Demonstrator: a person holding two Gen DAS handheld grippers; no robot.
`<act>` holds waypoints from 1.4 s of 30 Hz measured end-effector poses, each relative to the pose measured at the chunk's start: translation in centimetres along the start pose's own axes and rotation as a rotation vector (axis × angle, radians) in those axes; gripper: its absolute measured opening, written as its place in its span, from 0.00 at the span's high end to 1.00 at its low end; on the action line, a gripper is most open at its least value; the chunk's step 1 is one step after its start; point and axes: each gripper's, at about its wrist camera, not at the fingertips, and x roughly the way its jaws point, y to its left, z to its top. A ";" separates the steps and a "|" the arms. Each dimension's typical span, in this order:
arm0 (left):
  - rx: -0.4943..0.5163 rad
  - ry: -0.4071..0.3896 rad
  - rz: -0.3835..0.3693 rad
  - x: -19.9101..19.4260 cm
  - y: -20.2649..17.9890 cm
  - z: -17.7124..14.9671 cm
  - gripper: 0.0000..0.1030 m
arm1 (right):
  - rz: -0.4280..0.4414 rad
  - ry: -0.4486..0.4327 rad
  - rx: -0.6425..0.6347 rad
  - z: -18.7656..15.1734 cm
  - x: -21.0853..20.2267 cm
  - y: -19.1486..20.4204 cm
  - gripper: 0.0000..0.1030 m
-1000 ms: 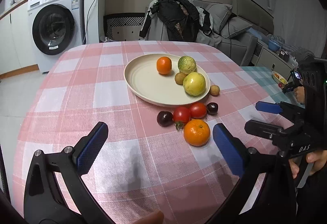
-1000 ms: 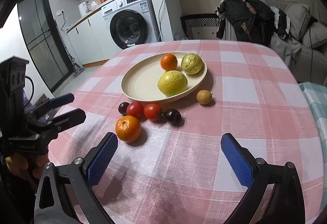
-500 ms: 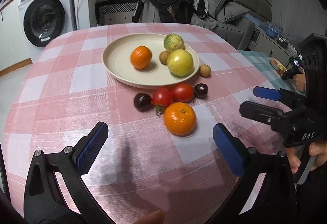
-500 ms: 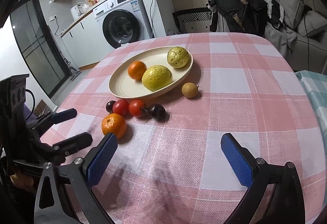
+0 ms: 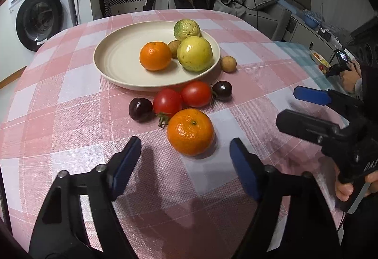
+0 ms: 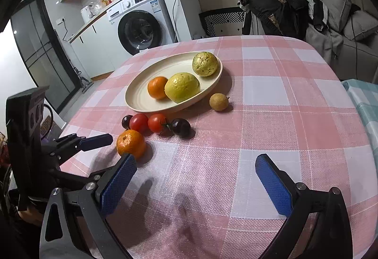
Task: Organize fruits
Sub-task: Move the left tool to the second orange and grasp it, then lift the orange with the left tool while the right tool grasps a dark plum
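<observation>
1. Two oranges are in play: one sits on the cream plate [image 5: 113, 63], the loose orange [image 5: 190, 132] lies on the checked tablecloth [image 5: 70, 84], on your side of the plate.
2. Your left gripper [image 5: 185, 161] has just been narrowing; its jaws are part open, the loose orange just ahead of them, untouched.
3. Your right gripper [image 6: 196, 175] is spread wide and holds nothing, to the right of that orange.
4. Two tomatoes [image 5: 182, 98] lie between plate and loose orange.

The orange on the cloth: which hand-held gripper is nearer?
Left. The left hand-held gripper sits just short of the orange, fingers open. The right hand-held gripper hangs off to its side.
</observation>
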 end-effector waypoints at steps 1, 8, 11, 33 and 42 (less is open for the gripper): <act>-0.004 0.007 -0.008 0.2 0.0 0.1 0.32 | -0.006 0.001 -0.005 0.0 0.0 0.1 0.00; -0.001 0.009 -0.010 0.8 -0.5 0.5 0.35 | -0.007 0.005 0.001 -0.1 0.1 -0.1 0.00; -0.001 0.008 -0.009 0.9 -0.6 0.7 0.40 | -0.002 0.003 0.010 0.0 0.0 -0.4 0.00; -0.012 0.007 0.003 1.0 -0.4 0.5 0.58 | 0.009 0.018 0.037 -0.3 0.4 -0.9 0.00; 0.006 0.003 -0.009 0.9 -0.6 0.4 0.62 | 0.032 0.028 0.005 -0.5 0.8 0.1 0.00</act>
